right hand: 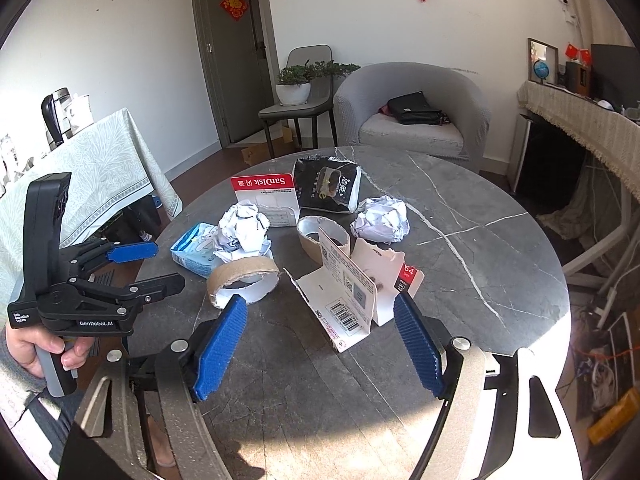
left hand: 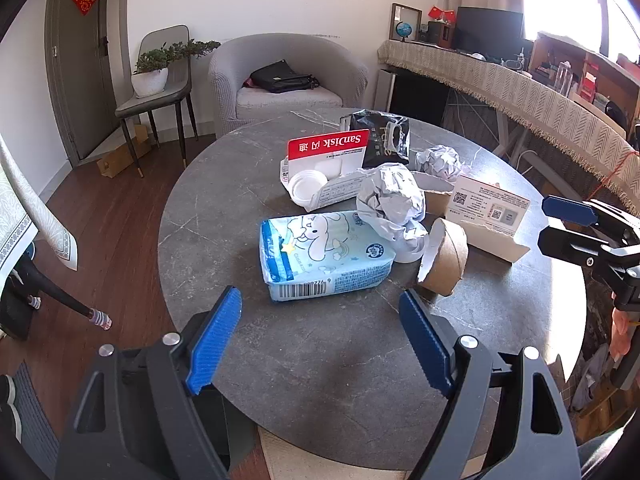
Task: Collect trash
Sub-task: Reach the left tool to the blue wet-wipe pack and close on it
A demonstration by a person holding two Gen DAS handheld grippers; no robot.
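On the round grey table (left hand: 320,368) lies a blue tissue pack (left hand: 324,256), just beyond my left gripper (left hand: 320,302), which is open with nothing between its blue pads. Behind the pack sit a crumpled paper ball (left hand: 390,200), a cardboard tape roll (left hand: 448,262), a red SanDisk card (left hand: 328,146) and a black bag (left hand: 380,136). My right gripper (right hand: 320,300) is open, its tips on either side of a torn white card package (right hand: 344,304), pads not touching it. A second paper ball (right hand: 382,218) and a second roll (right hand: 320,236) lie further back.
A grey armchair (left hand: 288,76) with a dark bag stands behind the table. A chair with a potted plant (left hand: 156,80) is at the back left. A cloth-covered table (right hand: 80,168) is on the left and a fringed desk (left hand: 520,80) on the right.
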